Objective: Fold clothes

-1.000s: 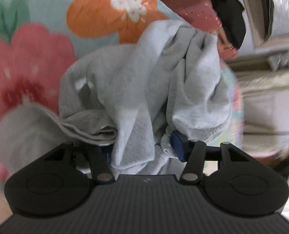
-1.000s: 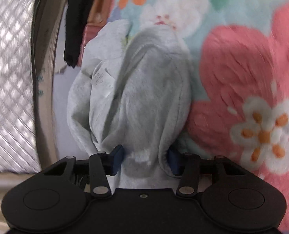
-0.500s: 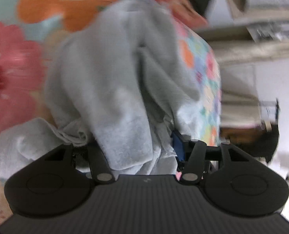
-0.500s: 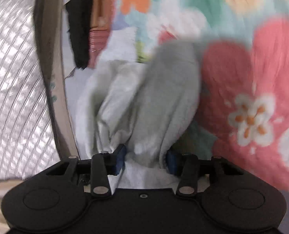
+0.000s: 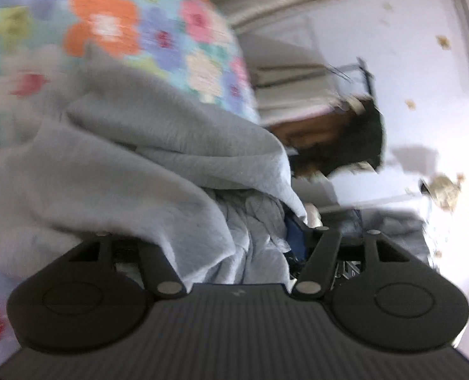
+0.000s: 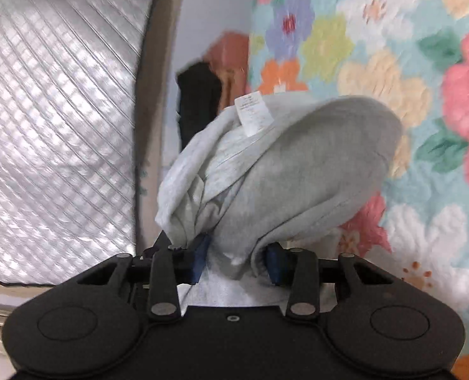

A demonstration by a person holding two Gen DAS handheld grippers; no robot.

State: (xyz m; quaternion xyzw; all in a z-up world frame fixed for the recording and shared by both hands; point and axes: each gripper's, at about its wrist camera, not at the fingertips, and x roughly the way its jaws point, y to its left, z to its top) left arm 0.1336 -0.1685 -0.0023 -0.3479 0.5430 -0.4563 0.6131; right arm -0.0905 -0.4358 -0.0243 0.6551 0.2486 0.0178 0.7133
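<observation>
Right tool: blue pads are closed narrowly on a bunched wad of the light grey fleece garment; the fabric is pinched between them and hangs out in front of the tool, clear of the floral-patterned rug. A white care label is turned outward, so an inside face is judged to be showing.

Left tool: the same grey garment is draped over and between the fingers; only one blue pad is visible, the other is buried in cloth, yet the fabric is evidently gripped. The frame is blurred.

Step in hand, judged: the garment is held up at two points for spreading. For a good result, both grips are to be kept firm, the tools drawn apart until the held edge is taut, then the cloth lowered flat onto the rug with the label side checked. Bunched layers risk being folded in unevenly.
</observation>
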